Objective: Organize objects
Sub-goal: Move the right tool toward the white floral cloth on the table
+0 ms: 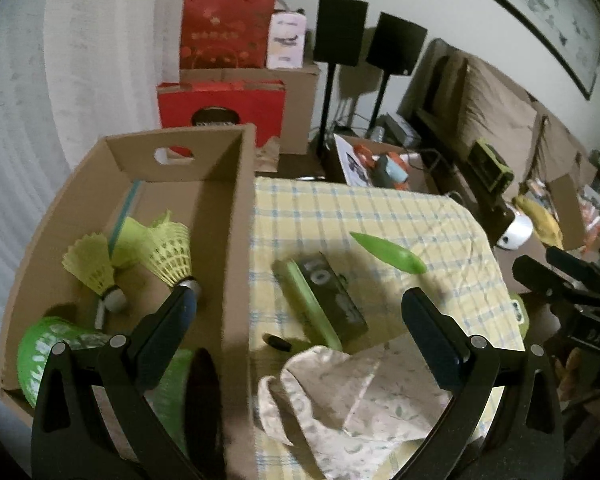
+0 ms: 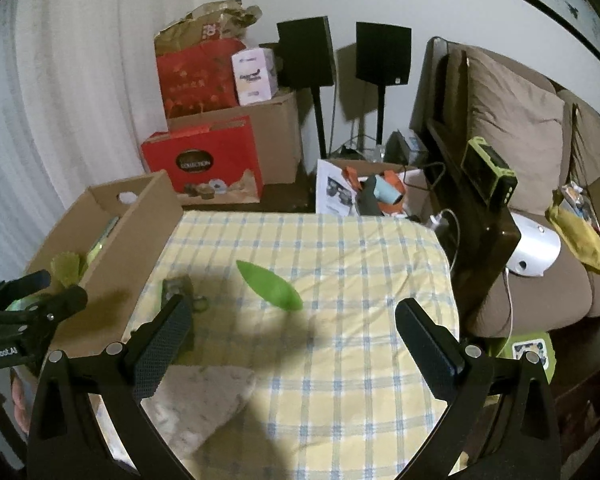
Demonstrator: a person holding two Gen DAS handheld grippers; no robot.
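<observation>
An open cardboard box (image 1: pixel 236 216) stands at the left of the checked table (image 1: pixel 380 216); it holds yellow shuttlecocks (image 1: pixel 172 252) and green items (image 1: pixel 44 348). On the cloth lie a green leaf-shaped piece (image 1: pixel 388 252), a dark green-edged case (image 1: pixel 324 300), a small black object (image 1: pixel 277 342) and a floral cloth (image 1: pixel 360 396). My left gripper (image 1: pixel 300 304) is open and empty, straddling the box wall and the case. My right gripper (image 2: pixel 292 312) is open and empty, just short of the leaf piece (image 2: pixel 270 285). The box (image 2: pixel 140 232) and cloth (image 2: pixel 204 400) show there too.
Red gift boxes (image 2: pixel 204 164) and cartons are stacked behind the table. Two black speakers on stands (image 2: pixel 382 54) stand by the wall. A brown sofa (image 2: pixel 520 128) with cushions is to the right. A carton of tools (image 2: pixel 380 192) sits beyond the table's far edge.
</observation>
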